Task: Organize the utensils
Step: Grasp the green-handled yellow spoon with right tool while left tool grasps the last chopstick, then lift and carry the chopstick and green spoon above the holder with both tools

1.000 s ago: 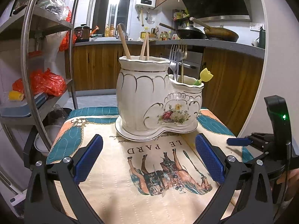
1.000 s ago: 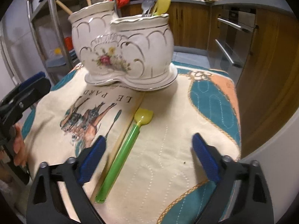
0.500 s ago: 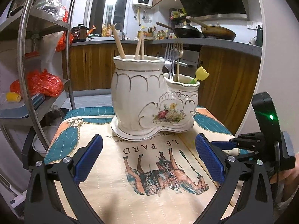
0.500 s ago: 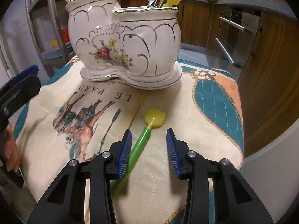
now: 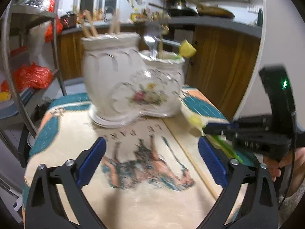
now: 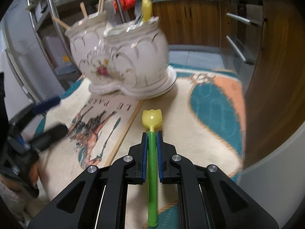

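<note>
A green-handled spoon (image 6: pixel 152 152) with a yellow tulip-shaped bowl lies along my right gripper (image 6: pixel 152 135). The right jaws are closing and their blue pads press on its handle. The spoon's yellow bowl (image 5: pixel 195 121) also shows in the left wrist view. A wooden chopstick (image 6: pixel 124 131) lies on the cloth to its left. Behind stands the white two-cup ceramic holder (image 6: pixel 122 57), with chopsticks, forks and another yellow spoon (image 6: pixel 146 7) in it. My left gripper (image 5: pixel 150 160) hovers over the printed cloth before the holder (image 5: pixel 131 84); its jaws are closing slightly, still wide, with nothing between them.
The tablecloth (image 6: pixel 215 103) ends close on the right, next to wooden cabinets (image 6: pixel 266 72). A metal shelf rack (image 5: pixel 11 72) with red bags stands left of the table. A person's hand holds each gripper.
My right jaws came together on the green handle and the spoon now points straight ahead, lifted slightly. The left gripper shifted, so the holder sits further left in its blurred view.
</note>
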`<state>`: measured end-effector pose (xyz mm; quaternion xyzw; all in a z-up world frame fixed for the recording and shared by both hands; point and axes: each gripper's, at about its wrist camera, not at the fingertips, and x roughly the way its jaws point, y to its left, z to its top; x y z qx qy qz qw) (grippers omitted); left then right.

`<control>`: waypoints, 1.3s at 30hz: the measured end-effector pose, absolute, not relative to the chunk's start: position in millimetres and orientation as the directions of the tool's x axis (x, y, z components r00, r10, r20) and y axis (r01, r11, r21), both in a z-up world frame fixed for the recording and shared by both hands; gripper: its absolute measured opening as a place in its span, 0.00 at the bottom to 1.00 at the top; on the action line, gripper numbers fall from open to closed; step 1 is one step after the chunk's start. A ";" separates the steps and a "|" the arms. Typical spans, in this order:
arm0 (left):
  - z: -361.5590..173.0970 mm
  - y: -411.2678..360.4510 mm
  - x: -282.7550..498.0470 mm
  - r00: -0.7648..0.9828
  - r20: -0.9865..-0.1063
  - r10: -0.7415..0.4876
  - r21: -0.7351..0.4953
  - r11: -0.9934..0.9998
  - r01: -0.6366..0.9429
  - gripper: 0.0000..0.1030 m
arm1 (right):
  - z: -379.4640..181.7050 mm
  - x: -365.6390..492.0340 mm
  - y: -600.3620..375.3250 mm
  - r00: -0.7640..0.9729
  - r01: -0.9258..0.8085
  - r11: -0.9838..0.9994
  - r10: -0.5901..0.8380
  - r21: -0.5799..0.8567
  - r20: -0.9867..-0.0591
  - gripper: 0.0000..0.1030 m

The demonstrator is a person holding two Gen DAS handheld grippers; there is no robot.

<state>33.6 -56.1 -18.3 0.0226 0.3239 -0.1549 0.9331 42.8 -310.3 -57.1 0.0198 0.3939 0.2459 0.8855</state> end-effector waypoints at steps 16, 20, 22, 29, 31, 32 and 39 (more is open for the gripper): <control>-51.0 -122.0 47.8 0.609 -0.775 -0.169 0.078 0.930 0.358 0.06 | -50.5 38.3 -326.5 0.567 -0.452 0.856 0.492 0.249 -0.661 0.10; -43.0 -99.4 38.7 0.590 -0.791 -0.160 0.105 0.915 0.389 0.06 | -56.2 34.9 -312.1 0.527 -0.499 0.840 0.490 0.215 -0.694 0.10; -39.6 -83.2 33.7 0.586 -0.796 -0.150 0.114 0.914 0.389 0.06 | -59.0 31.8 -304.5 0.516 -0.522 0.830 0.491 0.198 -0.702 0.10; -43.2 -38.1 26.7 0.568 -0.817 -0.098 0.142 0.921 0.363 0.06 | -71.6 21.2 -277.0 0.468 -0.597 0.791 0.479 0.133 -0.743 0.10; -44.1 -31.2 26.1 0.559 -0.820 -0.120 0.115 0.923 0.367 0.06 | -76.4 20.7 -271.8 0.450 -0.608 0.785 0.466 0.120 -0.762 0.10; -42.8 -28.1 24.5 0.556 -0.822 -0.126 0.104 0.925 0.365 0.06 | -75.6 18.9 -271.9 0.454 -0.611 0.784 0.462 0.111 -0.762 0.10; -45.9 -30.8 30.2 0.565 -0.813 -0.142 0.083 0.932 0.354 0.08 | -75.3 16.8 -271.2 0.463 -0.611 0.787 0.442 0.085 -0.768 0.17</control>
